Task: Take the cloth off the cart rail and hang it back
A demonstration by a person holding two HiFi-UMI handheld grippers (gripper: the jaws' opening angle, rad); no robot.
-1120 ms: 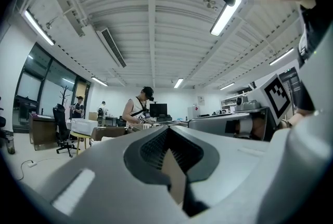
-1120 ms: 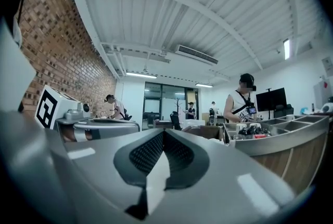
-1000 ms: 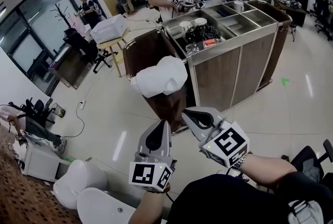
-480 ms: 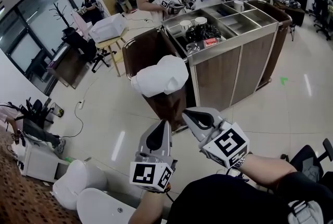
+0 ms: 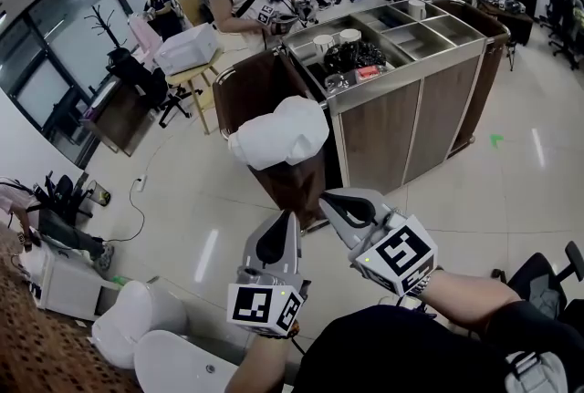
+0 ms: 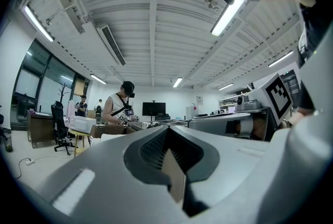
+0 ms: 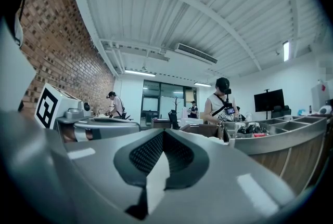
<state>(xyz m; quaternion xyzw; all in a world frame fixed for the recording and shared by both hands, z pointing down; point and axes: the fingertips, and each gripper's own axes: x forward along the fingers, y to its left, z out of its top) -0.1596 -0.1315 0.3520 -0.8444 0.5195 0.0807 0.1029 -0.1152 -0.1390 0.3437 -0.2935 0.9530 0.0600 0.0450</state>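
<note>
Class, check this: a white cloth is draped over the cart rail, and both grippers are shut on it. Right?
No: both are shut but empty. The head view shows the left gripper and right gripper short of the white cloth.

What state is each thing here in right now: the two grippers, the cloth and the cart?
Left gripper: shut, empty.
Right gripper: shut, empty.
White cloth: draped over the cart's rail, not yet taken off.
Cart: standing upright, top compartments uncovered.
Cups: upright in a top compartment of the cart.
</note>
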